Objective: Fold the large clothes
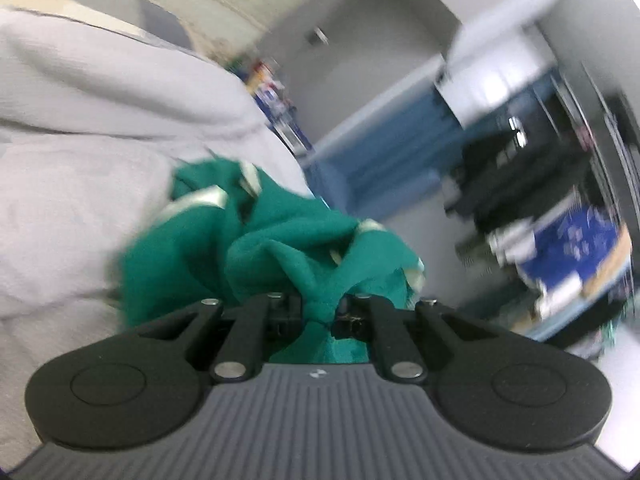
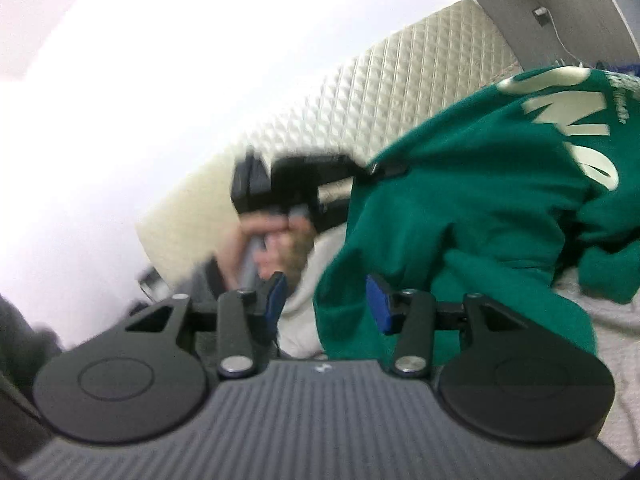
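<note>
A pale grey textured bedspread (image 1: 80, 152) is seen to the left of the left gripper (image 1: 320, 312), and a cream quilted headboard (image 2: 400, 92) stands behind the right gripper (image 2: 326, 304). In the left wrist view, grey walls and a blue cabinet front (image 1: 384, 148) lie beyond and to the right of the jaws; the dark cluttered shelving (image 1: 560, 200) further right is too blurred to be read.

The green sweatshirt (image 1: 280, 248) is bunched straight ahead of the left gripper, and a fold of it is pinched between the nearly closed jaws. In the right wrist view the same garment, with cream lettering, hangs ahead and to the right; the blue pads (image 2: 378, 304) stand partly apart, with the cloth's edge between them. Whether the right pad is touched by the cloth cannot be told.

Only in the right wrist view is the left gripper seen from outside, held by a blurred hand (image 2: 264, 240) beyond the left pad. The room's far side is shown only in the left wrist view.
</note>
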Available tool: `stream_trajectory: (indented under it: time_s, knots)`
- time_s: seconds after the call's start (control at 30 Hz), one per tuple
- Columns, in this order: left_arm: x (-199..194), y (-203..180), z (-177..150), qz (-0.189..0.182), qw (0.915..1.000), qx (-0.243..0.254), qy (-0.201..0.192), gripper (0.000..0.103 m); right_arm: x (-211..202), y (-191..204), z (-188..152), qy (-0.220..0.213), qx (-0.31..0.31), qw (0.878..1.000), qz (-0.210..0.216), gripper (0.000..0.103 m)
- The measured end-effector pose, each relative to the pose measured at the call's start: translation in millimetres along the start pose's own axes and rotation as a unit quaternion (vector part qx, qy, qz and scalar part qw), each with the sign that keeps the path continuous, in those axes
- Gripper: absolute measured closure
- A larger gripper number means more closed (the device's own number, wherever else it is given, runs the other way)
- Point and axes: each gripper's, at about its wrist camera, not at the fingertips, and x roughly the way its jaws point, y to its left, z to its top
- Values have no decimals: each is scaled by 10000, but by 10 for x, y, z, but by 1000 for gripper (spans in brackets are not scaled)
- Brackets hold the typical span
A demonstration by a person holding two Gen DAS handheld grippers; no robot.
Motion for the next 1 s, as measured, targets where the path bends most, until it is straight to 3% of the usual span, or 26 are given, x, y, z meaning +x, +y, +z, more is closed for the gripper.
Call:
stream_trajectory:
  time_s: [0.1,0.17,0.23,0.33,0.5,0.63,0.73,0.8,0.87,0.93,1.0]
  knots:
    - [-108,349,114,103,9990,-260,-341,92,-40,-277,79,-267,567,9979,-190,54]
    - [-134,581,178,109,9971,-636,-411,92,-13,-534,119,-328,1058,9919,-628,51]
    - [-145,726,179,166,9959,-726,-519,92,54,-816,137,-331,1522,9808,-1172,47]
    - [-108,927,202,199,9935,-956,-588,92,211,-1249,177,-281,2191,9622,-1592,41]
    - [49,1173,237,418,9919,-964,-707,92,563,-1656,163,-41,2923,9401,-1755,36]
    - [224,1322,278,511,9901,-1091,-721,91,712,-1869,96,-284,2957,9242,-2400,36]
    - [308,1368,285,667,9899,-964,-796,91,807,-2055,137,-748,3044,9250,-2150,36]
    - [383,1406,281,750,9892,-953,-825,91,871,-2156,204,-1161,3133,9243,-1846,26]
    - [442,1449,288,826,9886,-933,-846,91,936,-2210,307,-1406,3007,9262,-1788,26]
    - [493,1495,301,868,9883,-912,-866,91,936,-2201,444,-1682,2672,9287,-1944,34]
    - [515,1536,309,768,9888,-958,-848,91,901,-2204,580,-1801,2496,9274,-2126,86]
